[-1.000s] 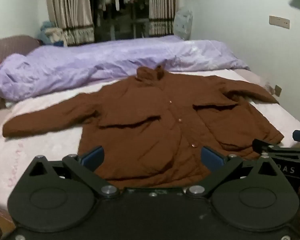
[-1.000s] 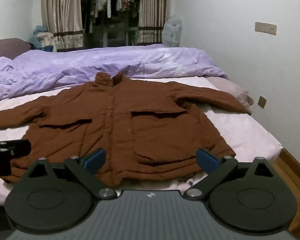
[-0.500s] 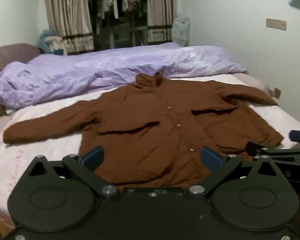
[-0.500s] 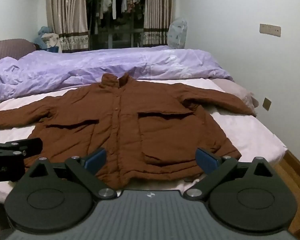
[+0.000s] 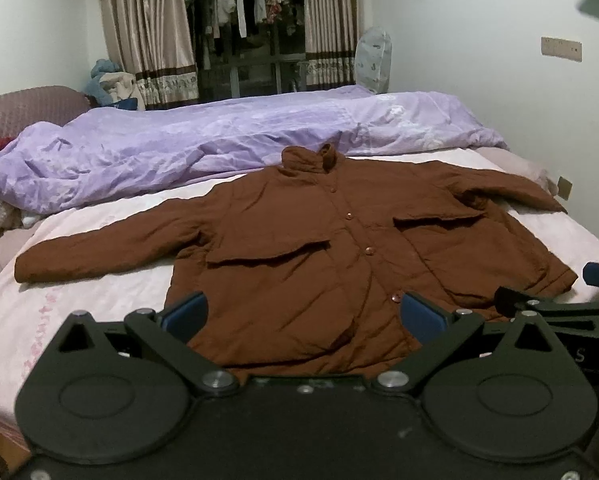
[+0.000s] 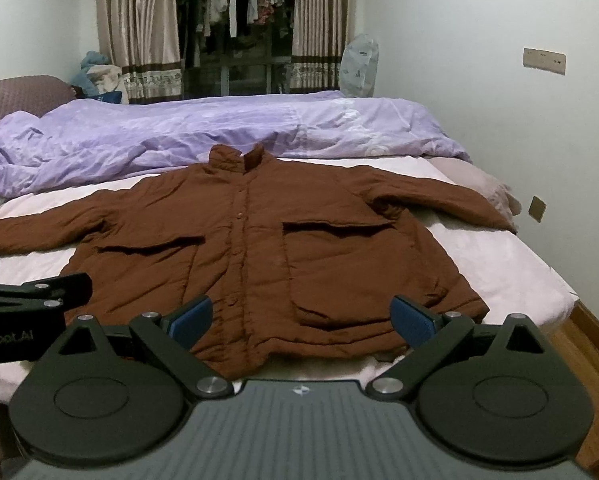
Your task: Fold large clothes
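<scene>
Both tongs, left and right, gape wide and empty, now backed off from the jacket, spread flat at 12 o'clock on the bed; folding is unstarted.

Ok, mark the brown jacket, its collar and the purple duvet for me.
brown jacket (image 6: 259, 264): right wrist view, on the buttoned front, mid-body.
collar (image 6: 237, 157): right wrist view, on the upright band at the neck.
purple duvet (image 5: 171, 152): left wrist view, on the rumpled top behind the jacket.
</scene>
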The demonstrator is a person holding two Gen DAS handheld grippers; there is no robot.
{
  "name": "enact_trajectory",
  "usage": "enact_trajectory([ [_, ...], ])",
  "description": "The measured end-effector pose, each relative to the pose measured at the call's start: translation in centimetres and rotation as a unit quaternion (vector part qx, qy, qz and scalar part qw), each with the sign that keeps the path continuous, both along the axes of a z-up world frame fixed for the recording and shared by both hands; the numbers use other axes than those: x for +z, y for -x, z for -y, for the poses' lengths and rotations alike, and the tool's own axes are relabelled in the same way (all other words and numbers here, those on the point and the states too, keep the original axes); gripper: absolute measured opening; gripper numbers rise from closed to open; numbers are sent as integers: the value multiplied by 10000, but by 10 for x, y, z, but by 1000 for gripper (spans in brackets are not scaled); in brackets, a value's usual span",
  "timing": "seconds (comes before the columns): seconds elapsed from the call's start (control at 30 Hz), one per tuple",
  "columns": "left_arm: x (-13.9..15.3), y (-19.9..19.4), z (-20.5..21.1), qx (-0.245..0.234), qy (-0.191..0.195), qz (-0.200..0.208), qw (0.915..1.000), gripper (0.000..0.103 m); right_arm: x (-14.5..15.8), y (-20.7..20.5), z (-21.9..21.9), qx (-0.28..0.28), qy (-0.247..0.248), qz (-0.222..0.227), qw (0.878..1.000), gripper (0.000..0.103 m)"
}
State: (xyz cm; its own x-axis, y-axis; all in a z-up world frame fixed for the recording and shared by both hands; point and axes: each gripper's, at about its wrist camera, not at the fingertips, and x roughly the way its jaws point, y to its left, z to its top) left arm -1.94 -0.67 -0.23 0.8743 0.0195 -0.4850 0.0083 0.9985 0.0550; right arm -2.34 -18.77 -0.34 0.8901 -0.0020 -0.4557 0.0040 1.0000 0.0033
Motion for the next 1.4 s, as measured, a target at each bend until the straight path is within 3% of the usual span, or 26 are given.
enact_trajectory([
  [1.4,-3,-1,-1,-111,92,-106,9998,103,-3,3,-3,30,26,-6,10000,103],
])
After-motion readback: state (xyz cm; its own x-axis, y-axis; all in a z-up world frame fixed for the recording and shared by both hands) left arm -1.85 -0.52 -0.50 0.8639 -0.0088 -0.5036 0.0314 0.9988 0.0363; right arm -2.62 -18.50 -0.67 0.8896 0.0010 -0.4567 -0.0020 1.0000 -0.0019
